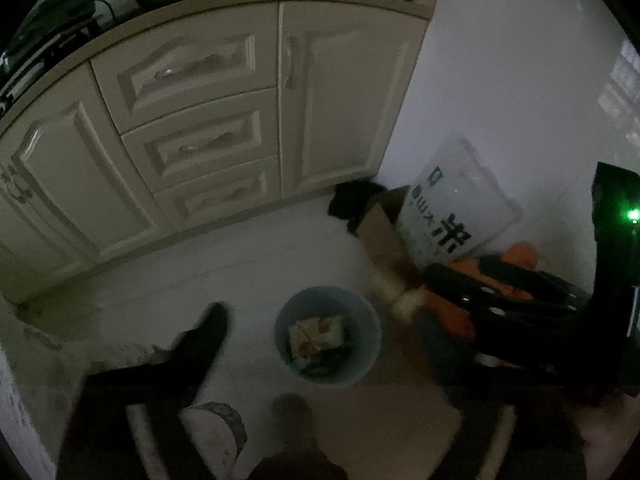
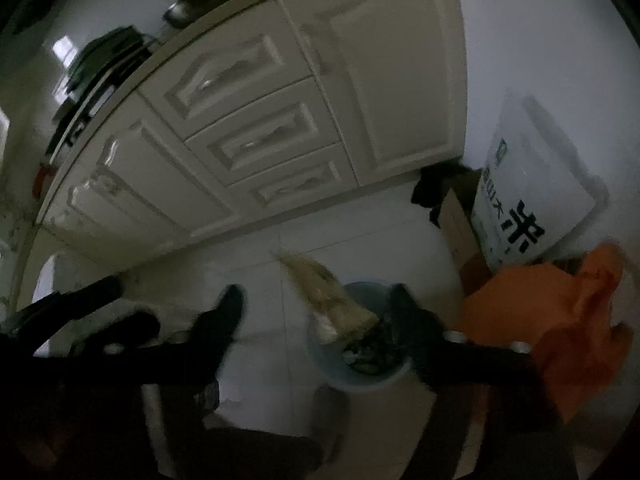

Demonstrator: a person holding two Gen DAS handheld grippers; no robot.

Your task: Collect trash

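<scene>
A dim kitchen is seen, with a white tiled floor (image 1: 208, 280) and cream cupboards (image 1: 192, 120) along the back. The blue bin (image 1: 328, 336) is set on the floor in front of the cupboards, and everything else is told from it.

Inside the bin, a flat food packet (image 1: 316, 334) is seen lying on top of darker rubbish. From the right wrist view, a second pale wrapper (image 2: 324, 300) is seen blurred at the bin's (image 2: 360, 380) far left rim; whether it is touching the rim cannot be told.

Behind the bin and to its right, a brown cardboard box (image 1: 380, 232) is kept, with a white sack with black letters (image 1: 448, 208) leaning on it. Orange plastic (image 2: 552, 320) is bunched just right of the bin.

The left gripper (image 1: 320, 312) is held above the bin with its jaws spread wide, and nothing is held between them. One dark finger (image 1: 200, 344) is seen left of the bin. The right gripper (image 2: 320, 304) is held over the bin too, its jaws opened wide. The wrapper is seen between its fingers (image 2: 218, 328), but it is not pressed by them.
</scene>
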